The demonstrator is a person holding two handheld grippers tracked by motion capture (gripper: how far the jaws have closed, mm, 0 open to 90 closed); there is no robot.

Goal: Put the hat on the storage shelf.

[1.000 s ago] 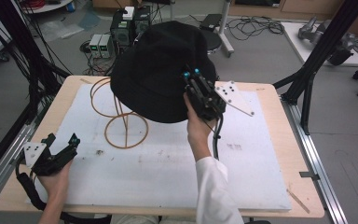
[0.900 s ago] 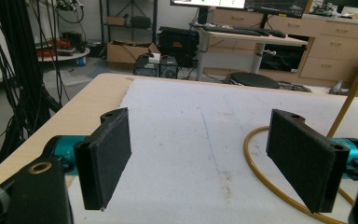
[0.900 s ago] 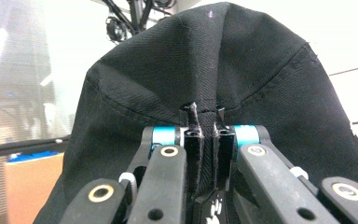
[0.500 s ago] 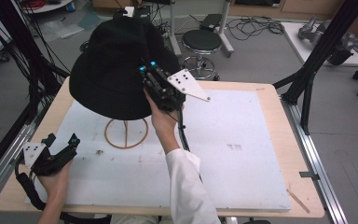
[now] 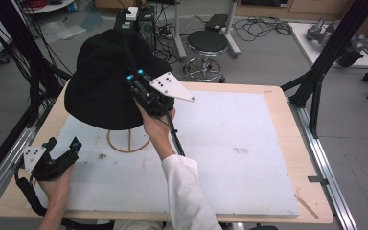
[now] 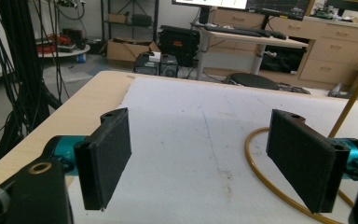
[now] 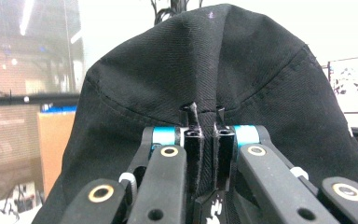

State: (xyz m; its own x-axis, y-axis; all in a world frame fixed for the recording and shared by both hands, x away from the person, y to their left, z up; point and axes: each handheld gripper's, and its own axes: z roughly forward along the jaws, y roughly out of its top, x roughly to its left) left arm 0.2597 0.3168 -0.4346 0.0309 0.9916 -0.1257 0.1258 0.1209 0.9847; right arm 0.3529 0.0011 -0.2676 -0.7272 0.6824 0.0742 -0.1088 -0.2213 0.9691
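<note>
Right now the right hand-held gripper [image 5: 135, 81] pinches the hat [image 5: 106, 81] brim above the stand [image 5: 127, 142]; the left hand-held gripper [image 5: 62, 148] (jaws wide) rests near the counter [image 5: 273, 96] edge.

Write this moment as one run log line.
right gripper: shut on black hat | hat over wire stand | left gripper: open, idle

Even, soft overhead light with faint shadows; the right gripper view's background is blown out and blurred.

Right gripper [image 5: 135, 81] — raised above the table on an outstretched, white-sleeved forearm, jaws pinched nearly together on black fabric. Left gripper [image 5: 63, 147] — low at the near left corner, hand-held, jaws spread wide apart.
</note>
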